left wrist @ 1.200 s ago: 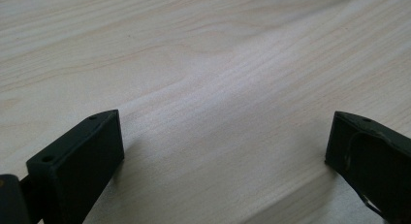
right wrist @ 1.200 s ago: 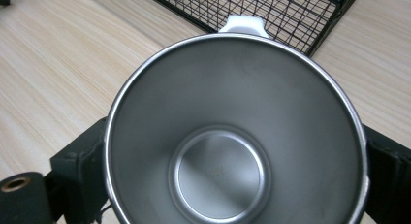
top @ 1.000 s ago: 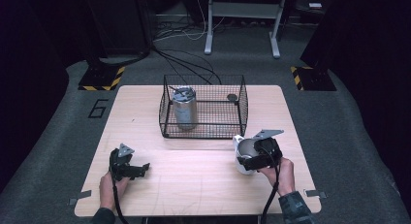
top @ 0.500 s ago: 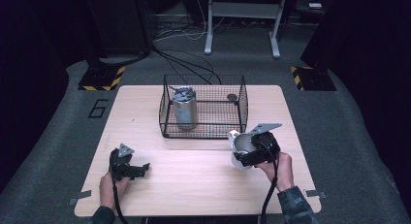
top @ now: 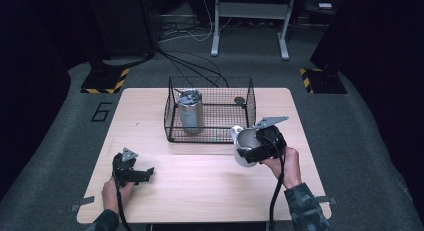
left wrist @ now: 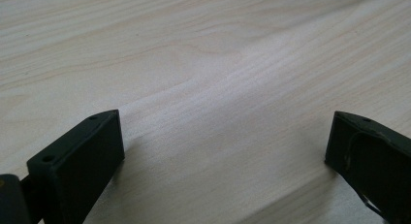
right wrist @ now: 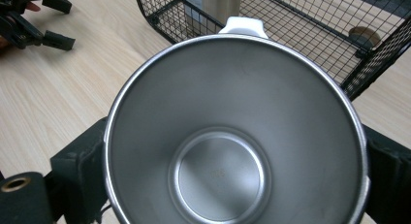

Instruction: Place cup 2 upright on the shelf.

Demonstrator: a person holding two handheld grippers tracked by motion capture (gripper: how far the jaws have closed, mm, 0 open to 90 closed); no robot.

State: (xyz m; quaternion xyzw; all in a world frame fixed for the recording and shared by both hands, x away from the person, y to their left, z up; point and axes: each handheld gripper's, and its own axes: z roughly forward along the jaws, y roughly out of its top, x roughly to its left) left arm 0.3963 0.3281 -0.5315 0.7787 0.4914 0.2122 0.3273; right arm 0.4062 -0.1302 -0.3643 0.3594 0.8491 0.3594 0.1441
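My right gripper (top: pixel 250 153) is shut on a steel cup (top: pixel 246 145) with a white handle, held tilted above the table just in front of the wire basket (top: pixel 210 136). In the right gripper view the cup (right wrist: pixel 232 132) shows its bare inside, with a jaw on each side of it. A steel tumbler with a lid (top: pixel 189 111) stands upright in the basket's left part, and a small dark round thing (top: pixel 239 100) lies at its back right. My left gripper (top: pixel 142 173) rests open on the table at the front left, its jaws (left wrist: pixel 218 151) wide apart over bare wood.
The light wooden table (top: pixel 200 201) has open room between the two grippers and at the front. The basket's black wire walls rise close ahead of the cup. Cables and a metal stand sit on the dark floor beyond the table.
My right gripper has lifted the cup and carried it left and forward, up to the basket's front right corner. The left gripper has stayed put.
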